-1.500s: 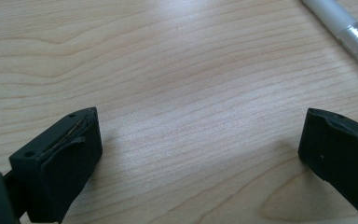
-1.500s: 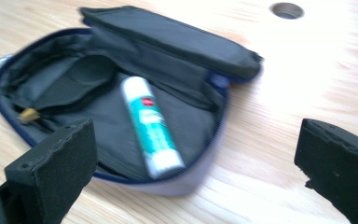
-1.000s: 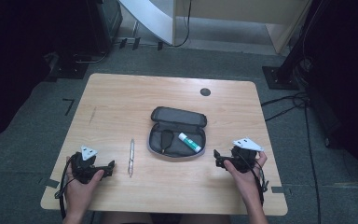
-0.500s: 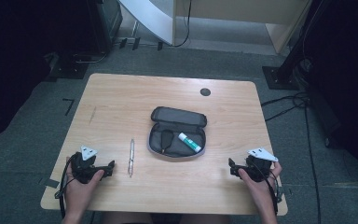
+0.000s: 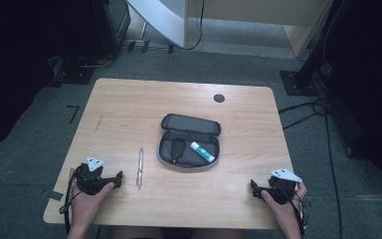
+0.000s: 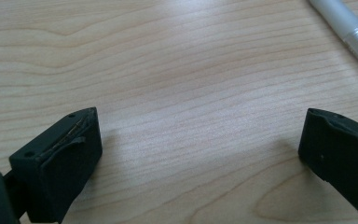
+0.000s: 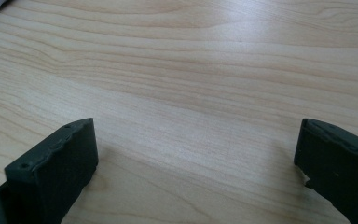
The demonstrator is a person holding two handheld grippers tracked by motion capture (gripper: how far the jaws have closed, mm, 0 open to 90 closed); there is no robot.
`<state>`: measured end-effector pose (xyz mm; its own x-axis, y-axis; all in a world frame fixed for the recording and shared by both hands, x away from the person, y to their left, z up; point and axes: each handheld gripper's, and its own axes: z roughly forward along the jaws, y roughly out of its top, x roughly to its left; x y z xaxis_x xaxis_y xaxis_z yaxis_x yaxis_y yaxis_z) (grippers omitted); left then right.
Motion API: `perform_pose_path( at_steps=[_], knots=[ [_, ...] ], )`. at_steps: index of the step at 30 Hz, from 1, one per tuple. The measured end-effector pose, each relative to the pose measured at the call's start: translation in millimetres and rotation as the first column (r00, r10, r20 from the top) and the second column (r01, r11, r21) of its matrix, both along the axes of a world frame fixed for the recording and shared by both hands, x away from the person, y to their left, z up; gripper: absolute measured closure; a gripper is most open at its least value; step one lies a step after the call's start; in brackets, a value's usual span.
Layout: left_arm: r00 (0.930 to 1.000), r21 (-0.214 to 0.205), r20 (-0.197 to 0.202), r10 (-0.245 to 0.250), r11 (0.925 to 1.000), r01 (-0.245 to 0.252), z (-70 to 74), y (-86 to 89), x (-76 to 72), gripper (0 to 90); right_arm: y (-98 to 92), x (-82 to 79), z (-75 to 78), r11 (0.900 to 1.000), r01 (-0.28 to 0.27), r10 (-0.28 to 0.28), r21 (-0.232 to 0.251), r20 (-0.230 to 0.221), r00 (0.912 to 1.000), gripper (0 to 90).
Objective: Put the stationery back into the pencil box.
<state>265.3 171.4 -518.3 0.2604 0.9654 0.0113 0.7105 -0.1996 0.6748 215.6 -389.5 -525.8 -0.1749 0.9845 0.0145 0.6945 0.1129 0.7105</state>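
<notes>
Both jaw pairs are spread, nothing gripped: the left gripper (image 5: 110, 180) and right gripper (image 5: 256, 189) are rested at the table's (image 5: 129, 107) near corners. The pencil case (image 5: 189, 141) lies unzipped mid-table, glue stick (image 5: 202, 152) inside, pen (image 5: 140, 167) beside it unpacked.

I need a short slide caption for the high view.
Open grey pencil case holding a glue stick, a pen beside it, both grippers resting near the table edge.
</notes>
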Motion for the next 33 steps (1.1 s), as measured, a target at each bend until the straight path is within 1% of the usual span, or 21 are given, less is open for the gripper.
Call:
perform_pose_path(
  at_steps=[1, 2, 5, 8, 10, 13, 15, 17, 19, 22, 23, 24, 26, 29, 31, 32, 33],
  knots=[
    [1.0000, 0.003, -0.002, 0.000, 1.0000, 0.000, 0.3, -1.3, -0.1, 0.0, -0.2, -0.3, -0.2, 1.0000, -0.003, 0.003, 0.003, -0.002, 1.0000, 0.0],
    [1.0000, -0.002, -0.005, -0.001, 1.0000, 0.001, 0.5, -3.1, 0.0, 0.0, -0.4, -0.1, -0.8, 0.9998, -0.015, 0.015, 0.012, -0.002, 0.9999, 0.0],
    [0.9999, -0.024, -0.014, -0.009, 0.9997, 0.009, 3.1, -9.0, 1.1, 0.0, 0.0, 0.1, -0.9, 0.9999, -0.012, 0.012, 0.012, -0.001, 0.9999, 0.0],
    [0.9999, -0.046, -0.009, -0.010, 0.9989, 0.010, 7.4, -15.4, 3.6, 0.0, 0.1, 0.2, -0.9, 0.9999, -0.009, 0.009, 0.012, -0.002, 1.0000, 0.0],
    [0.9999, -0.055, -0.003, -0.014, 0.9984, 0.014, 11.6, -21.6, 6.1, 0.3, 0.2, 0.1, -0.9, 0.9999, -0.008, 0.008, 0.013, -0.002, 1.0000, 0.0],
    [0.9993, -0.084, 0.000, -0.038, 0.9957, 0.038, 16.8, -32.7, 9.8, 0.3, 0.2, 0.1, -0.9, 0.9999, -0.008, 0.008, 0.013, -0.002, 1.0000, 0.0],
    [0.9987, -0.088, 0.002, -0.052, 0.9948, 0.052, 19.8, -41.0, 11.7, 0.5, 0.2, 0.0, -0.9, 0.9999, -0.009, 0.009, 0.013, -0.001, 1.0000, 0.2],
    [0.9986, -0.089, 0.012, -0.051, 0.9946, 0.052, 21.6, -49.4, 13.3, 4.8, 0.1, -0.1, -0.8, 0.9999, -0.011, 0.011, 0.012, 0.000, 0.9999, 0.4],
    [0.9979, -0.092, 0.009, -0.064, 0.9937, 0.064, 22.1, -57.0, 15.6, 7.9, 0.0, -0.2, -0.7, 0.9998, -0.014, 0.014, 0.012, 0.001, 0.9999, 0.7],
    [0.9980, -0.067, 0.000, -0.063, 0.9958, 0.063, 20.3, -68.6, 18.7, 14.2, 0.1, -0.3, -0.6, 0.9998, -0.016, 0.016, 0.012, 0.002, 0.9999, 1.4],
    [0.9983, -0.063, -0.003, -0.058, 0.9964, 0.057, 19.4, -71.9, 19.6, 14.4, 0.1, -0.5, -0.6, 0.9998, -0.017, 0.017, 0.011, 0.003, 0.9998, 1.7],
    [0.9984, -0.057, -0.006, -0.056, 0.9969, 0.055, 18.7, -74.6, 20.3, 17.2, 0.0, -0.5, -0.6, 0.9997, -0.020, 0.020, 0.010, 0.004, 0.9998, 2.0],
    [0.9977, -0.049, -0.017, -0.065, 0.9967, 0.064, 17.0, -79.7, 21.7, 25.8, 0.0, -0.8, -0.5, 0.9996, -0.025, 0.025, 0.010, 0.008, 0.9997, 3.1],
    [0.9974, -0.021, -0.031, -0.065, 0.9977, 0.064, 13.2, -87.2, 23.3, 34.2, 0.1, -1.1, -0.4, 0.9995, -0.028, 0.028, 0.012, 0.010, 0.9995, 4.0],
    [0.9975, -0.012, -0.032, -0.064, 0.9979, 0.064, 11.5, -91.0, 23.5, 39.8, 0.2, -1.3, -0.4, 0.9995, -0.030, 0.030, 0.013, 0.012, 0.9995, 4.5],
    [0.9974, 0.003, -0.025, -0.067, 0.9977, 0.067, 11.4, -92.4, 23.0, 42.9, 0.2, -1.3, -0.4, 0.9994, -0.031, 0.031, 0.014, 0.013, 0.9994, 4.6],
    [0.9974, 0.004, -0.022, -0.069, 0.9976, 0.069, 11.7, -93.2, 22.7, 46.3, 0.2, -1.4, -0.3, 0.9994, -0.031, 0.031, 0.014, 0.013, 0.9994, 4.9]
  ],
)
